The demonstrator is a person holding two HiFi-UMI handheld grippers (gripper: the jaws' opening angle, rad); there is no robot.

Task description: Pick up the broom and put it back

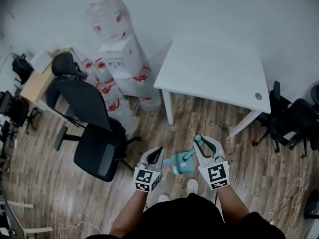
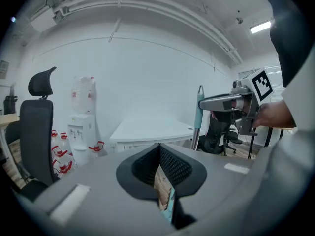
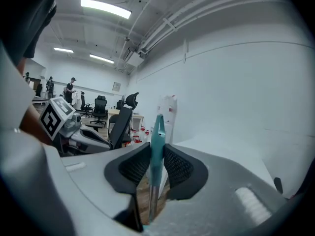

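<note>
Over on the left stand the black office chair (image 1: 92, 128) and the water dispenser (image 1: 124, 63) with its spare bottles, both well clear. The left gripper (image 1: 155, 153) has its jaws pressed together on nothing. Just beside it hangs the teal broom (image 1: 182, 164), head low in front of the person's shoes. The right gripper (image 1: 205, 144) is clamped on the handle just below its teal tip, which pokes up between the pads (image 3: 178, 167). So the pick-up looks done and the carry is in hand. The next move calls for keeping the broom upright, clearing the white table (image 1: 214, 73) and finding its spot, which I can't see from here.
</note>
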